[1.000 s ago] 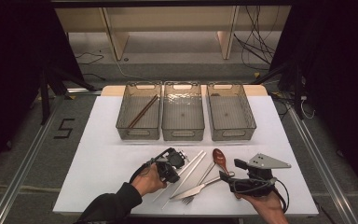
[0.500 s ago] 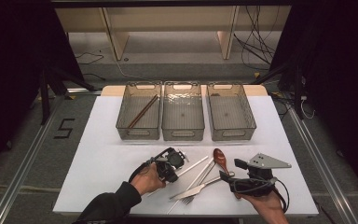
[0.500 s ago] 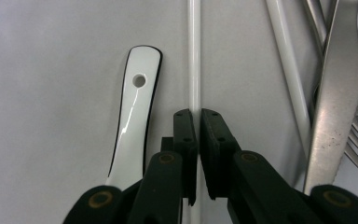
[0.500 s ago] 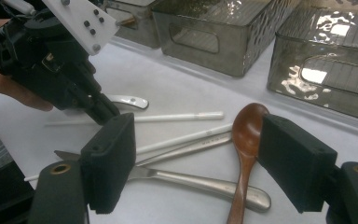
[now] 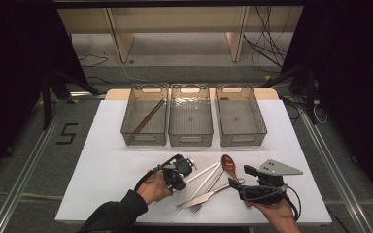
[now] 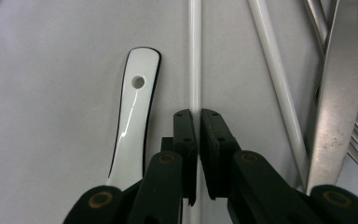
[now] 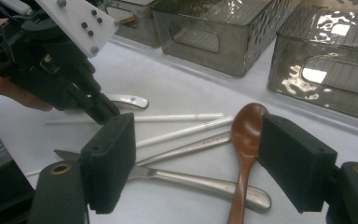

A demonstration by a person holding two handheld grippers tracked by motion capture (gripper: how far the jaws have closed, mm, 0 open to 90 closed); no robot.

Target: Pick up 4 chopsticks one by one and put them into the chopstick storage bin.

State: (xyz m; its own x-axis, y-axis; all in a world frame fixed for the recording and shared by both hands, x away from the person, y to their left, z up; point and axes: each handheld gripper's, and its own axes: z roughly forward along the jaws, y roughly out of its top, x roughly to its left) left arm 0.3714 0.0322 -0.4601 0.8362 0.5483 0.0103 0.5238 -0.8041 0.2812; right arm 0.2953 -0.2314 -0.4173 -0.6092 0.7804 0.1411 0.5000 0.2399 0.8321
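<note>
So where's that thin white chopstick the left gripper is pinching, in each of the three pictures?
High view: the white chopstick runs diagonally from the left gripper toward the brown spoon.
Left gripper view: it runs straight up the middle, between the shut jaws.
Right gripper view: it lies across the centre, from the left gripper.
Shared landmark: the white spoon handle, beside it.

high: overhead, forward-down | claw views: close, low | shared: white chopstick (image 6: 195, 51)

floor: grey floor (image 5: 39, 160), a "5" marker (image 5: 66, 133) taped down | furniture: wooden shelf legs (image 5: 119, 36) behind; loose cables (image 5: 267, 43) | surroundings: black curtains (image 5: 9, 73); dim light
</note>
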